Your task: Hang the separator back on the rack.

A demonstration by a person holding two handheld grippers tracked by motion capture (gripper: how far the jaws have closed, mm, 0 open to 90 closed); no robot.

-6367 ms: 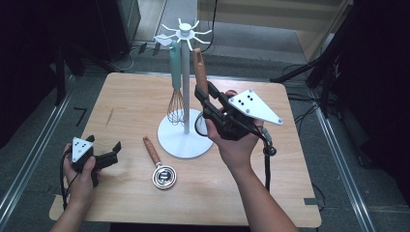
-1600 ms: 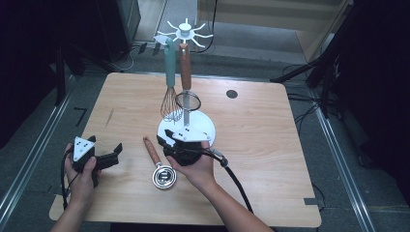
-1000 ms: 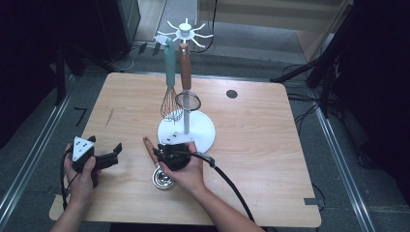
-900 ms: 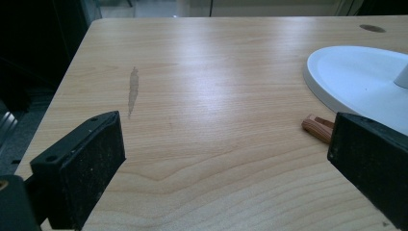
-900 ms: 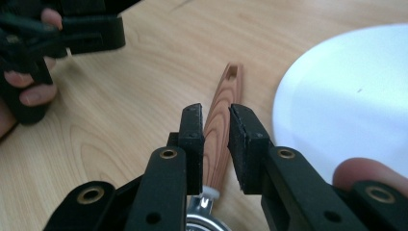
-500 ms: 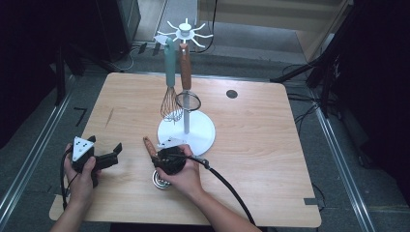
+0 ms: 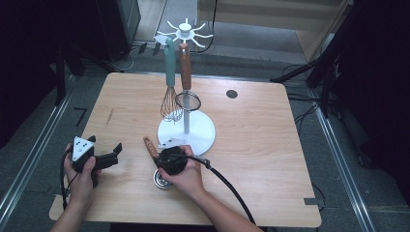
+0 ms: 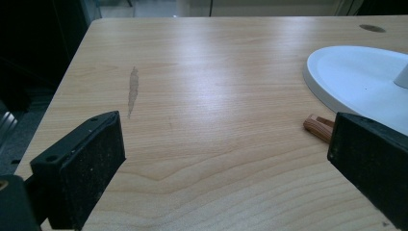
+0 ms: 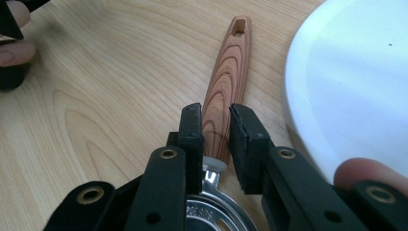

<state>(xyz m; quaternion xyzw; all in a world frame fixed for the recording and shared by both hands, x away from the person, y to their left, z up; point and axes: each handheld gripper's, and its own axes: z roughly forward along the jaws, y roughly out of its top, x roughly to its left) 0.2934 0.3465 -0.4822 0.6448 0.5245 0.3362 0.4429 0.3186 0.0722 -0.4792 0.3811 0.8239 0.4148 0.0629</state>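
Note:
A metal utensil with a wooden handle (image 7: 148, 145) lies flat on the table just left of the white stand base (image 7: 198, 130). My right gripper (image 7: 158, 155) is low over it, and its round metal head (image 7: 162, 180) sits under the hand. In the right gripper view the right gripper (image 9: 215, 120) is shut on the wooden handle (image 9: 231, 62) near the metal head. My left gripper (image 7: 113, 154) rests open at the front left; in its own view the left gripper (image 8: 226, 159) holds nothing, and the handle's end (image 8: 317, 127) lies ahead on the right.
The white stand's rack (image 7: 186, 33) has a teal-handled whisk (image 7: 169, 104) and a wooden-handled strainer (image 7: 187, 100) hanging from it. The base's rim (image 9: 346, 72) lies close on the right of the held handle. A dark round grommet (image 7: 232, 94) sits at the back.
My right gripper left the strainer hanging on the stand, came down toward the front left and shut on the wooden handle lying on the table. The left gripper stayed put.

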